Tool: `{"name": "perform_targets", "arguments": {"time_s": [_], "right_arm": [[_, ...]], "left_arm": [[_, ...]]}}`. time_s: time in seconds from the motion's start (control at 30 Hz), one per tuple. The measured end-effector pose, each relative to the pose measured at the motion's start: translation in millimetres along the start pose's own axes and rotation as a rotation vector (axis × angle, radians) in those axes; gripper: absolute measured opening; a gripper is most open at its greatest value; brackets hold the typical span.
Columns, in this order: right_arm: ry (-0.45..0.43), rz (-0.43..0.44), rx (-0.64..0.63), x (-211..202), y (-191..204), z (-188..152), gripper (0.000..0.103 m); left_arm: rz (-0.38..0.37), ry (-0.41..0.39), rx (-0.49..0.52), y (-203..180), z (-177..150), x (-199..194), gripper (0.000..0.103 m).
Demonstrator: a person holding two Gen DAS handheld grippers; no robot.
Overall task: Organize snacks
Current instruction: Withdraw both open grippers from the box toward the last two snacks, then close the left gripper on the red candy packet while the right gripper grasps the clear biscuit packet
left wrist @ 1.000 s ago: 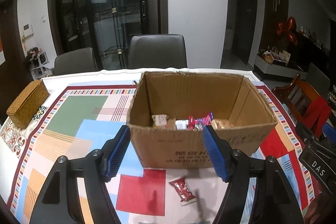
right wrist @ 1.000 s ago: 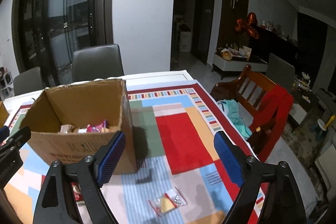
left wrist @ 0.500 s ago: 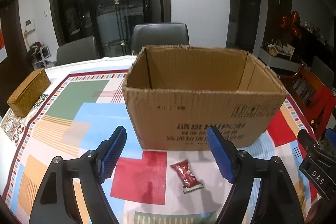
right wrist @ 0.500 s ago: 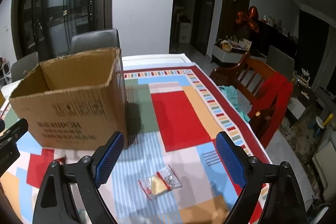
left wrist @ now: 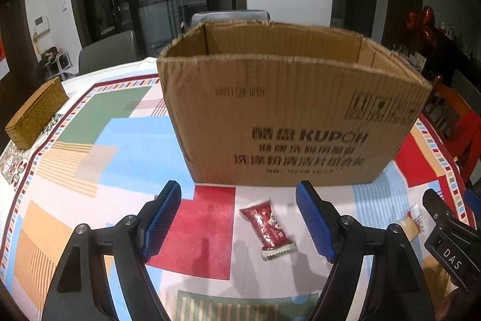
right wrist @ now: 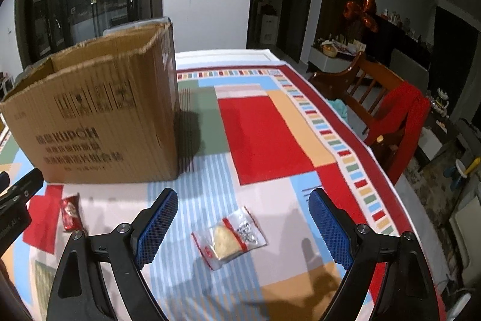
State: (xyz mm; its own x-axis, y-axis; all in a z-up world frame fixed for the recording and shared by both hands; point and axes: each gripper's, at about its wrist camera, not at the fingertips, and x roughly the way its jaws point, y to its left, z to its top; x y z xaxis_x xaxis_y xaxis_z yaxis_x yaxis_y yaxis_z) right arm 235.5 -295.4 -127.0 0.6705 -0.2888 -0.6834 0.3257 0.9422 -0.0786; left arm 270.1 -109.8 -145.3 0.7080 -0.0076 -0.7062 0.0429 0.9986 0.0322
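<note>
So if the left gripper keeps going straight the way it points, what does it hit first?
Most likely the red snack packet lying on the tablecloth between the left gripper's open jaws, short of the cardboard box. Depth is hard to judge.

Matt corrugated cardboard box [left wrist: 270, 116]; glossy foil snack packet [left wrist: 267, 223]

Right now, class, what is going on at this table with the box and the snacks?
A person holds a claw in each hand over a patterned tablecloth, tidying snacks into a cardboard box. The left claw is open with a red packet lying between its fingers, untouched. The right claw is open around a clear packet lying flat on the cloth. Neither snack has been picked up yet.
</note>
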Motion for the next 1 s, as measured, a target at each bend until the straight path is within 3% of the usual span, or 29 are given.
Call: {"name": "perform_targets", "arguments": {"time_s": [1.0], "right_arm": [[0.158, 0.006, -0.013, 42.1, 5.5, -30.7, 0.090]], "left_arm": [[0.000, 0.137, -0.005, -11.4, -36.3, 57.4, 0.078]]}}
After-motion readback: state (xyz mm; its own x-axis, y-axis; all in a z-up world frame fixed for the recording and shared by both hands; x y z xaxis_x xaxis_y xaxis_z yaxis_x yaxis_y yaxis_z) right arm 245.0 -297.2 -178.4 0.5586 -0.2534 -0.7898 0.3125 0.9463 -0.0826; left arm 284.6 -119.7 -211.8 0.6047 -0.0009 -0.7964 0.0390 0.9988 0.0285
